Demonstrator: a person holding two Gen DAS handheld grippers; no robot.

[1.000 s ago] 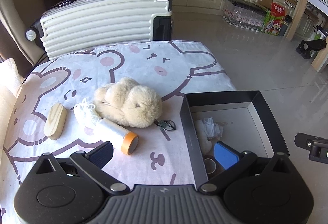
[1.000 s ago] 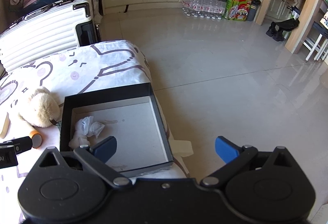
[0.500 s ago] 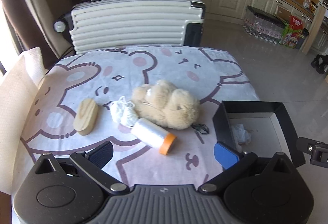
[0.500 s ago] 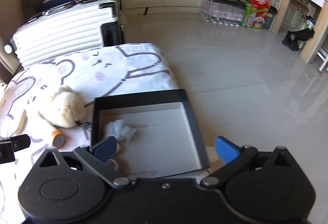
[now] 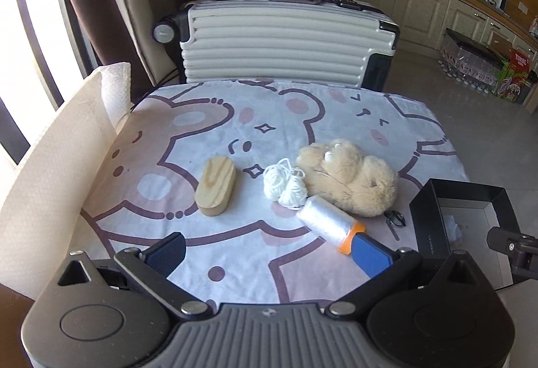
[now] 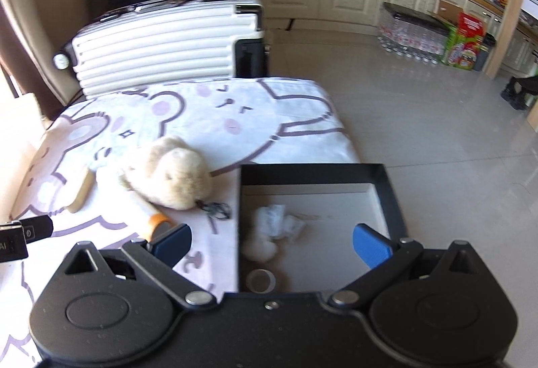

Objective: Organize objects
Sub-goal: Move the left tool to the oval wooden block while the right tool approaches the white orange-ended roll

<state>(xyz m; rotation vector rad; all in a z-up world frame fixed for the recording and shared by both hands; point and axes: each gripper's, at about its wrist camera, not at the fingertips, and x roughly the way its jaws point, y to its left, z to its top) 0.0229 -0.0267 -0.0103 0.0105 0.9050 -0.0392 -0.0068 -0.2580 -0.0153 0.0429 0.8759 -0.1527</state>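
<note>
Left wrist view: the left gripper (image 5: 270, 252) hangs over the near edge of the table (image 5: 188, 243), which is covered by a white cloth printed with cartoon bears. Its jaws stand wide and hold nothing. Four loose items lie on the cloth ahead of it: an oval block of pale wood (image 5: 216, 190), a small bundle of white string (image 5: 284, 186), a cream plush toy (image 5: 349, 181) and a clear plastic roll with an orange end cap (image 5: 331, 222). The string touches the plush toy and the roll; the block lies apart, to the left. A small dark trinket (image 5: 395, 217) sits at the toy's right end, apparently tied to it.

Right wrist view: the right gripper (image 6: 270, 242) hovers above the near wall of the shallow black box with a pale floor (image 6: 391, 199), which rests at the table's right edge. Its jaws are also wide and empty. Inside the box lie a crumpled piece of clear wrapping (image 6: 277, 221), a white fluffy ball (image 6: 259, 248) and a small ring-shaped roll (image 6: 260, 280), all grouped at the left side. Much of the floor is bare.

Assessment: the work appears partly done. Three items are boxed; four remain on the cloth. The left gripper looks best placed for the roll, which lies nearest its right finger. A white ribbed suitcase (image 5: 285, 43) stands behind the table and seems to play no part.
</note>
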